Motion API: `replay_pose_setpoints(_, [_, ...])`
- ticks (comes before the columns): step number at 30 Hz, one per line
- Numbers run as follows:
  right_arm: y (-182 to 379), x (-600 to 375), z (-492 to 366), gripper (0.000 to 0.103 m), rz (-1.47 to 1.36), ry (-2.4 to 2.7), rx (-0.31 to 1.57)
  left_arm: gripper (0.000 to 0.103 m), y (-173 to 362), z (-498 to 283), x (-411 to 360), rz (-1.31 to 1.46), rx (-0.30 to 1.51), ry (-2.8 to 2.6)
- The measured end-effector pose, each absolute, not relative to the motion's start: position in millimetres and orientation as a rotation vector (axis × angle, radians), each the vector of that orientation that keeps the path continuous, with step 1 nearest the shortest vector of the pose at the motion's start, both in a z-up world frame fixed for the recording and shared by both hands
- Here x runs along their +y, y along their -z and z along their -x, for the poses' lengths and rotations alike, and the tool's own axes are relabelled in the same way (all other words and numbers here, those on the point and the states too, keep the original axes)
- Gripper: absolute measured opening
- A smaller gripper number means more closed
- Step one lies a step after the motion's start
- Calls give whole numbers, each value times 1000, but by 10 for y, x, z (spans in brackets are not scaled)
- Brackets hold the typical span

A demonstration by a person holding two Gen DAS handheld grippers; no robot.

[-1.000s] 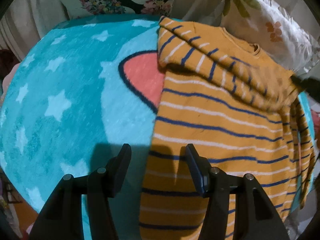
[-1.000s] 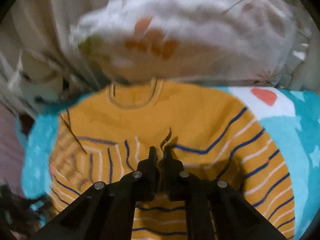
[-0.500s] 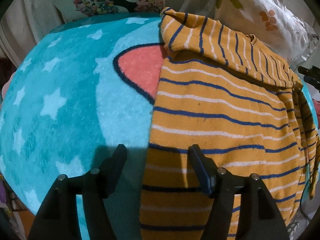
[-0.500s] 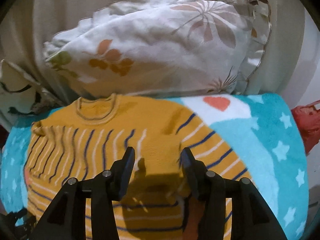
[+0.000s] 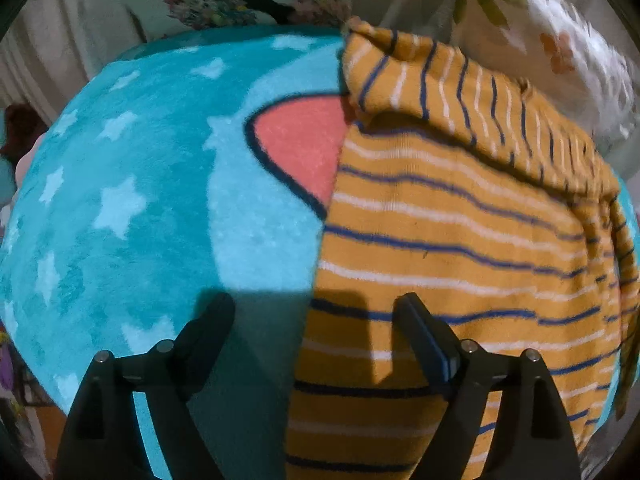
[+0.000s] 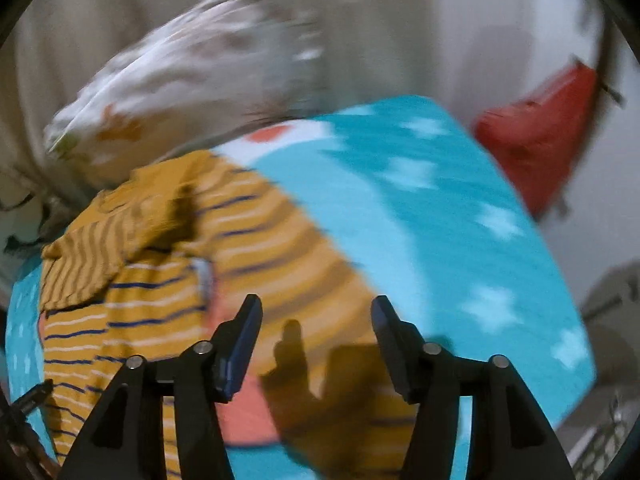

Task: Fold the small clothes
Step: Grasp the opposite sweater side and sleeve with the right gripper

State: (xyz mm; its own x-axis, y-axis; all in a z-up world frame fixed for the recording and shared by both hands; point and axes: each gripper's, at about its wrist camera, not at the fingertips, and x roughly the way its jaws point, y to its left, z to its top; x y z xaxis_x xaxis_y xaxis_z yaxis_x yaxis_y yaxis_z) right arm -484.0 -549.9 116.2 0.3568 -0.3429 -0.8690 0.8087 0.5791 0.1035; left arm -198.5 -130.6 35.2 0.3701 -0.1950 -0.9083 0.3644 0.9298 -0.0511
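An orange sweater (image 5: 460,240) with blue and white stripes lies on a teal star-print blanket (image 5: 120,208). One sleeve (image 5: 460,96) is folded across its top. My left gripper (image 5: 316,316) is open and empty, hovering over the sweater's left edge near the hem. In the right wrist view the sweater (image 6: 248,248) lies left of centre, blurred. My right gripper (image 6: 316,316) is open and empty above the sweater's right side.
A white floral pillow (image 6: 192,80) lies behind the sweater, also in the left wrist view (image 5: 560,40). A red object (image 6: 540,136) sits beyond the blanket's right edge. Beige curtains hang behind. The blanket (image 6: 460,220) extends right of the sweater.
My right gripper let go of the sleeve, opened, and swung right and back from the sweater. The sleeve now lies folded across the top. The left gripper barely moved.
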Motion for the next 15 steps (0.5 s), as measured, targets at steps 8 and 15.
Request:
replay_pose_setpoints(8, [-1096,-5375,5731,73,-628,809,994,83,-785,2075,-1484,-108,1061,405])
replay_pose_setpoints(15, [-1016,-4893,5745,78,-538,620,1025,83,-841,2444,-1916,-168,1054,493])
